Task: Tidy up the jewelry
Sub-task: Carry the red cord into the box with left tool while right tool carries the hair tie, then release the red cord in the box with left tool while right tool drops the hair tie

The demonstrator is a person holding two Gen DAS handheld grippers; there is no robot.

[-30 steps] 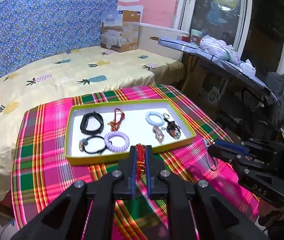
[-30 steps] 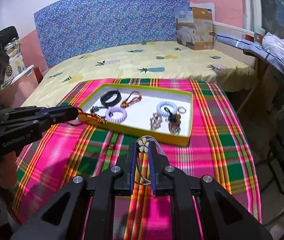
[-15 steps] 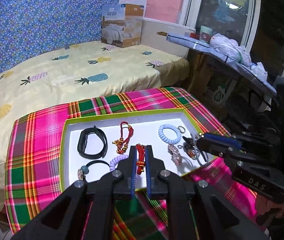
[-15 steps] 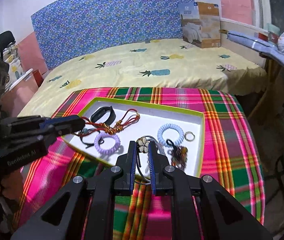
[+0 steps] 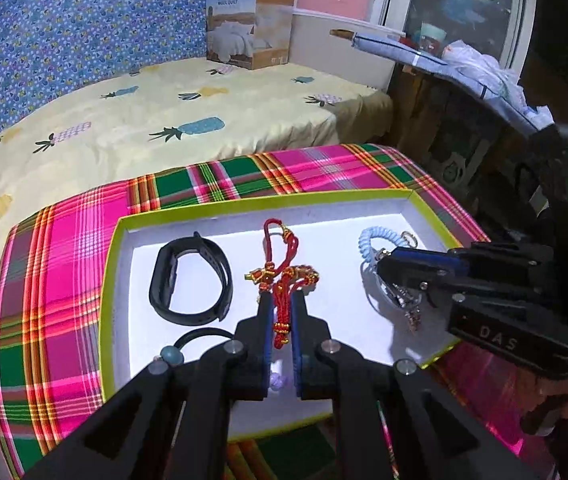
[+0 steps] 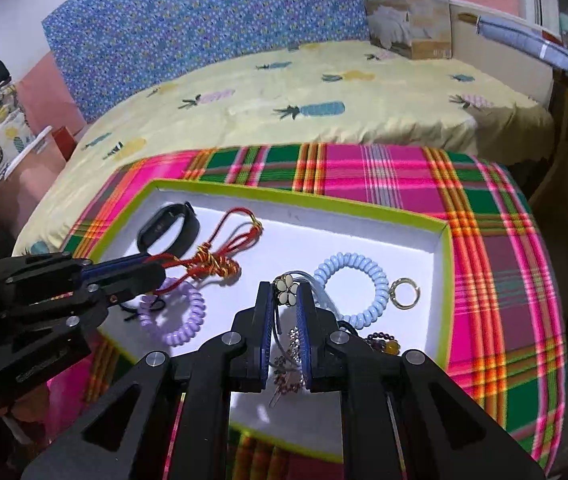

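Note:
A white tray with a green rim (image 5: 364,196) (image 6: 446,236) lies on a plaid cloth. My left gripper (image 5: 281,300) (image 6: 155,272) is shut on a red and gold knotted cord (image 5: 282,320) and holds it over the tray, above another red cord (image 5: 284,272) (image 6: 219,264). My right gripper (image 6: 286,292) (image 5: 380,258) is shut on a white flower hair tie (image 6: 286,289) with thin bluish strands, over the tray's right half. In the tray lie a black band (image 5: 189,276), a light blue coil (image 6: 352,288), a purple coil (image 6: 179,316), a gold ring (image 6: 404,298) and beaded pieces (image 6: 384,344).
The plaid cloth (image 6: 504,280) covers a small table in front of a bed with a pineapple sheet (image 6: 324,92). A cardboard box (image 5: 249,36) stands at the bed's far end. A cluttered shelf (image 5: 464,68) runs along the right by the window.
Both grippers have moved forward from over the cloth to over the tray, each still holding its piece. The tray's contents have not moved.

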